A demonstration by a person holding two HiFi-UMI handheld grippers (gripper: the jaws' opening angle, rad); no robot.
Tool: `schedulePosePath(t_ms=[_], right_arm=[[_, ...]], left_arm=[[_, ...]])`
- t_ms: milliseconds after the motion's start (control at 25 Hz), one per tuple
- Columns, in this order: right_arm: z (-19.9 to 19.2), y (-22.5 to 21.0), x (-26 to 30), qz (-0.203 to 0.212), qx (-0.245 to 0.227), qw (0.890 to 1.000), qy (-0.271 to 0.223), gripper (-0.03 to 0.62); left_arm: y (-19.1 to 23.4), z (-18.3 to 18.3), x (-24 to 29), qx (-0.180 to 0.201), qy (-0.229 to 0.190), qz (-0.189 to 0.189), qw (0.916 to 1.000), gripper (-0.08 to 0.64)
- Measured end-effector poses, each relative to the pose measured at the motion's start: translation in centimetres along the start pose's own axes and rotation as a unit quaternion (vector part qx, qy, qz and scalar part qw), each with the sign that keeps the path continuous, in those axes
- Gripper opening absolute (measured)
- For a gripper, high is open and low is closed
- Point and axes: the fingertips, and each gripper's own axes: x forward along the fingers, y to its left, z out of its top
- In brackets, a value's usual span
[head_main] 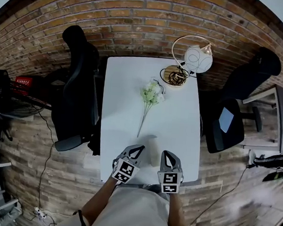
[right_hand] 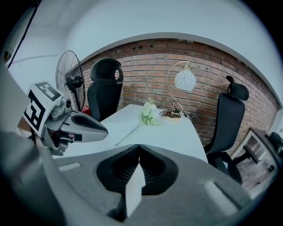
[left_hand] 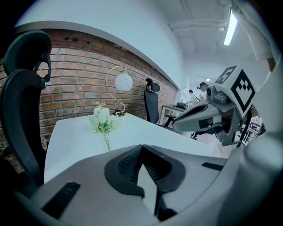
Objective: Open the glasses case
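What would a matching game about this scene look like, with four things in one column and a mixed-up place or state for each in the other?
Things
1. flower sprig
2. lamp
3. left tool
4. office chairs

Places or states
A. black, off the table, one at each long side
B. shut and empty, over the table's near end
C. lying flat near the table's middle
D. standing at the far end, by the brick wall

Pairs: 1-C, 2-D, 3-B, 4-A

White table (head_main: 174, 130) — red-brown brick wall (head_main: 140, 16)
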Motion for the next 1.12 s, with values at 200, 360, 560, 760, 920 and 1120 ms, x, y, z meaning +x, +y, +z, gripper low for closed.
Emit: schedulePosePath(t_ms=[200,360,560,760,920,1120], right_arm=[[-1.3,0.3,0.5,0.000,-0.003,1.000,0.016,0.006],[-2.6,0.7,0.9,0.003,-0.006,0.999,0.033,0.008],[-4.9,1.2,1.3,0.011,-0.011,0.998,0.060,0.014],[-5.9,1.6,2.0,0.017,-0.021,0.997,0.071,0.020],[-6.8,2.2,2.7,0.022,-0.032,0.996,0.083,0.024],[-7.5,2.7,3.4,0.026,-0.035,0.995,0.088,0.031]], left_arm=[[-0.6,-1.2,0.7,-0.002,0.014,-0.011,0.9998,0.005],[-1.1,-2.1,1.3,-0.001,0.024,-0.020,0.9995,0.004],[-1.9,-3.3,2.1,0.003,0.039,-0.032,0.9987,0.005],[-1.8,-4.4,2.9,0.003,0.055,-0.033,0.9979,0.004],[-1.7,-5.3,3.5,0.003,0.070,-0.034,0.9970,0.005],[-1.6,-6.3,4.2,0.006,0.088,-0.039,0.9953,0.005]])
